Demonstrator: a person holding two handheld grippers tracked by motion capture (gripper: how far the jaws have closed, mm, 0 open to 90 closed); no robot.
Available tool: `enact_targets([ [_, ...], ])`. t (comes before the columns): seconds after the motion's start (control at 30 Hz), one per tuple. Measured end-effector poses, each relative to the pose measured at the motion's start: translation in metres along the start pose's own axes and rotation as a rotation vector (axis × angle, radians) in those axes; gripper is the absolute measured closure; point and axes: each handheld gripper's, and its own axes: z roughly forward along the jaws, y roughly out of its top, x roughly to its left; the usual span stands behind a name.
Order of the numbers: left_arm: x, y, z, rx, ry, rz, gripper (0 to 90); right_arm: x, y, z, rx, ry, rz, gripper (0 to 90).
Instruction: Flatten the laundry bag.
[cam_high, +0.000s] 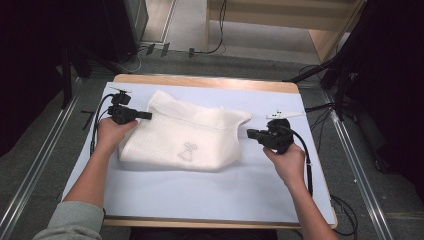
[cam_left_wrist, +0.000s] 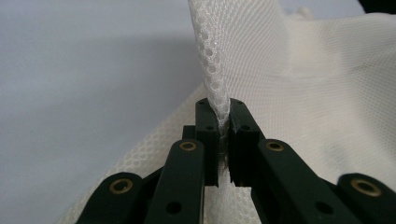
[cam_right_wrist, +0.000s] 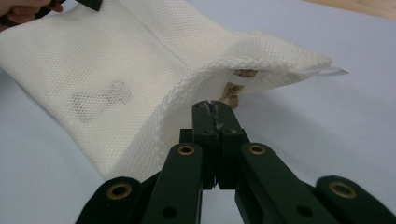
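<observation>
White mesh is what I am working with: a laundry bag (cam_high: 185, 135) lying across the middle of the pale blue mat (cam_high: 200, 190) that covers the wooden table (cam_high: 210, 82). Its long axis is running across the table from my left hand to my right, with the mouth end pointing toward my right.

My left gripper (cam_left_wrist: 224, 126) is pinching a raised fold of the mesh at the bag's far left corner, jaws closed tight on the cloth. My right gripper (cam_right_wrist: 214, 109) is sitting just beside the bag's right end with its jaws pressed fully together and nothing between them; the rolled hem and a small beige zipper pull (cam_right_wrist: 232, 95) are lying just ahead of its tips.

A faint grey printed figure (cam_high: 186, 150) is showing on the bag's near side, but I cannot read any writing in it. A small white tag (cam_right_wrist: 335, 71) is sticking out at the mouth end, too small to read.

Nothing is standing between my grippers and the bag. Black cables (cam_high: 215, 47) are trailing on the floor beyond the table.
</observation>
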Motion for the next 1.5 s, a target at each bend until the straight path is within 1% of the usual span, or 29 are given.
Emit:
enact_targets([
  [0.03,-0.005,0.001,-0.003,-0.013,-0.010,0.016,86.7,-0.001,-0.001,-0.002,-0.004,-0.003,0.004,90.0],
  [0.1,-0.017,0.002,-0.010,-0.024,-0.015,0.050,86.7,-0.004,-0.002,-0.007,-0.014,-0.008,0.011,90.0],
  [0.17,-0.032,0.002,-0.016,-0.040,-0.028,0.092,86.7,-0.007,-0.003,-0.011,-0.022,-0.013,0.019,89.5],
  [0.23,-0.052,0.000,-0.019,-0.054,-0.052,0.147,86.6,-0.009,-0.005,-0.015,-0.028,-0.020,0.026,89.0],
  [0.33,-0.075,-0.006,-0.018,-0.043,-0.066,0.209,86.5,-0.009,-0.006,-0.020,-0.037,-0.027,0.026,88.3],
  [0.37,-0.082,-0.008,-0.017,-0.037,-0.076,0.227,86.4,-0.009,-0.006,-0.021,-0.041,-0.029,0.026,88.0],
  [0.43,-0.095,-0.014,-0.014,-0.029,-0.079,0.257,86.3,-0.007,-0.005,-0.023,-0.049,-0.032,0.019,87.3],
  [0.53,-0.112,-0.024,-0.008,0.003,-0.089,0.294,86.2,-0.002,-0.003,-0.023,-0.061,-0.028,0.009,85.1],
  [0.57,-0.116,-0.026,-0.006,0.010,-0.095,0.305,86.2,0.000,-0.002,-0.023,-0.061,-0.026,0.001,84.1],
  [0.73,-0.137,-0.044,0.010,0.072,-0.129,0.337,86.1,0.006,0.000,-0.017,-0.053,-0.017,-0.019,82.3],
  [0.83,-0.145,-0.054,0.019,0.102,-0.150,0.344,86.1,0.011,0.001,-0.013,-0.053,-0.005,-0.025,80.4],
  [0.87,-0.148,-0.057,0.021,0.113,-0.157,0.353,86.0,0.013,0.002,-0.012,-0.052,0.001,-0.026,79.5],
  [0.93,-0.154,-0.063,0.026,0.131,-0.162,0.365,85.8,0.018,0.003,-0.009,-0.047,0.006,-0.039,77.5],
  [1.03,-0.159,-0.072,0.033,0.146,-0.169,0.367,85.5,0.024,0.005,-0.005,-0.044,0.014,-0.065,76.4],
  [1.07,-0.161,-0.074,0.036,0.155,-0.165,0.372,85.4,0.025,0.006,-0.004,-0.043,0.016,-0.065,75.3],
  [1.1,-0.162,-0.077,0.038,0.162,-0.160,0.386,85.2,0.027,0.006,-0.002,-0.045,0.021,-0.069,74.8],
  [1.17,-0.165,-0.081,0.043,0.168,-0.148,0.393,85.0,0.029,0.007,0.001,-0.043,0.025,-0.071,73.3],
  [1.2,-0.166,-0.082,0.046,0.163,-0.153,0.389,84.8,0.030,0.007,0.002,-0.043,0.026,-0.074,72.7],
  [1.23,-0.166,-0.084,0.048,0.171,-0.157,0.389,84.6,0.031,0.008,0.004,-0.042,0.030,-0.073,72.3],
  [1.27,-0.167,-0.086,0.051,0.172,-0.153,0.386,84.0,0.032,0.008,0.006,-0.043,0.034,-0.076,71.2],
  [1.3,-0.168,-0.087,0.053,0.182,-0.145,0.394,83.6,0.033,0.009,0.007,-0.043,0.035,-0.076,69.9],
  [1.43,-0.168,-0.092,0.059,0.178,-0.131,0.393,80.3,0.040,0.008,0.017,-0.032,0.044,-0.100,65.3],
  [1.5,-0.166,-0.092,0.061,0.180,-0.142,0.380,79.5,0.045,0.008,0.023,-0.020,0.054,-0.107,63.1],
])
